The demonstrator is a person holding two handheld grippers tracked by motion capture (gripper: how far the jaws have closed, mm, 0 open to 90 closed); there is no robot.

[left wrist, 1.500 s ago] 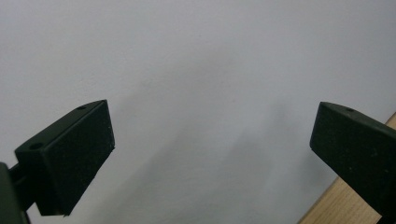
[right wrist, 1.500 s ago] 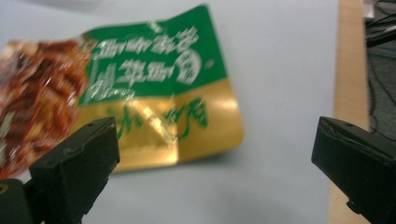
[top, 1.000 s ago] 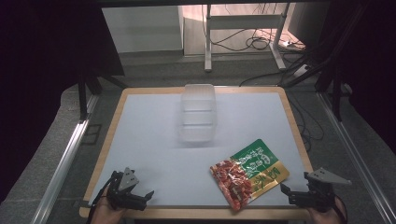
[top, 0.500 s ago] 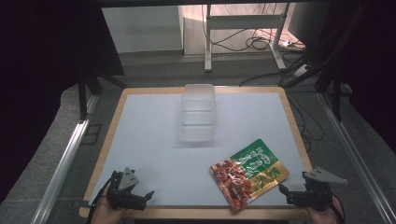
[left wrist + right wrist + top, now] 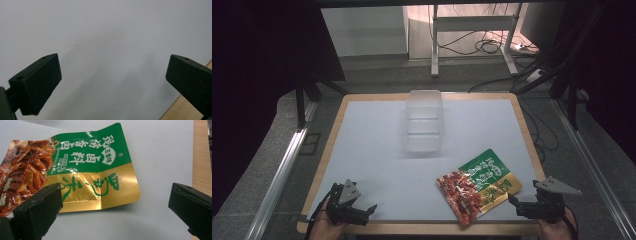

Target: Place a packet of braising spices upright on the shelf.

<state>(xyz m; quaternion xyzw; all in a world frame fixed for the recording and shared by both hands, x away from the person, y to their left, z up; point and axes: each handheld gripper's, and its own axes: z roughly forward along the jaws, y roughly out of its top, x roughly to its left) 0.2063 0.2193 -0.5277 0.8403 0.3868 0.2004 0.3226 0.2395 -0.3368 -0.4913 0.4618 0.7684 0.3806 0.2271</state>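
**Snack packet at the near right edge, both tools released**

In the high view, a snack packet (image 5: 478,185) is seen lying flat on the white tabletop (image 5: 372,150), near its front right corner. The packet is printed green and gold at one end and shows a picture of red-brown food at the other; its writing is too small to be read here. A clear plastic container (image 5: 425,121) is set farther back, well apart from the packet, and its translucent walls are hard to make out against the white surface. The left tool (image 5: 364,210) is held at the near left edge, the right tool (image 5: 516,201) just beside the packet's gold end; both are only partly seen above the hands.

In the left gripper view, the left tool (image 5: 112,82) is shown released, its jaws spread wide over bare white surface, with a strip of wooden rim cut off at the lower right.

In the right gripper view, the right tool (image 5: 116,207) is likewise released, jaws wide apart. The packet (image 5: 82,172) lies ahead of them, untouched. Chinese characters are printed in white on green and in green on gold; the small print is blurred, and the packet's left end is cut off.
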